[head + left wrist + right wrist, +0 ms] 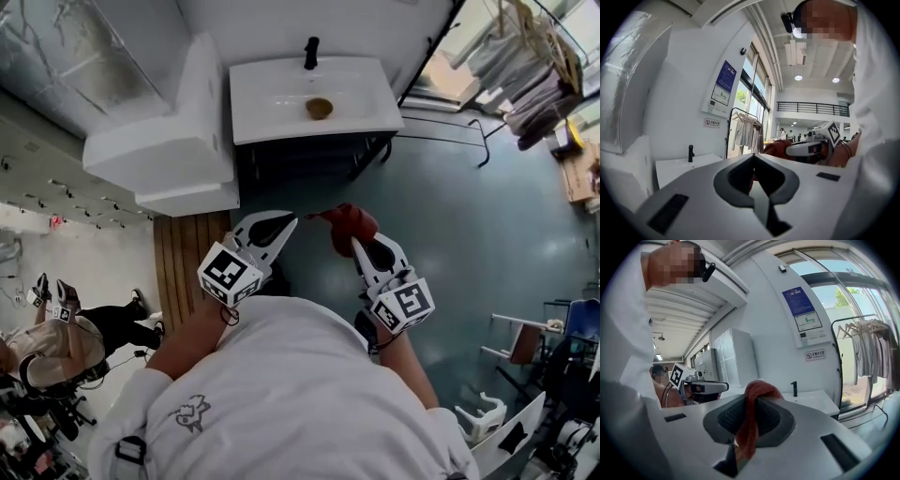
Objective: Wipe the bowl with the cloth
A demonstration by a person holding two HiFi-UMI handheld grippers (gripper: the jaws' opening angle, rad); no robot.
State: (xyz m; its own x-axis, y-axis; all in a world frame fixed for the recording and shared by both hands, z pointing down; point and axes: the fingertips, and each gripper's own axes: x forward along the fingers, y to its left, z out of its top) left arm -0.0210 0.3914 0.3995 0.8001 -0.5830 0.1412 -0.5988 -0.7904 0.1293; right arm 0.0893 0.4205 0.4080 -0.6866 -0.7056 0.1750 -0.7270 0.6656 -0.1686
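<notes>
Red cloth (352, 225) is pinched in the closed right claw (357, 244), above the floor (450, 234). Brown bowl (319, 108) sits in the white sink (272, 117), well apart. Left claw (292, 223) is fully closed just beside the cloth's corner; can't tell if it pinches it. Tap (310, 52) behind the bowl, clothes rack (525, 75) to the right.

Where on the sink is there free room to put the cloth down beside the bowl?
The sink is bare to the left and to the right of the bowl, out to its side rims. The middle is taken: the bowl sits there, with the black faucet right behind it.
</notes>
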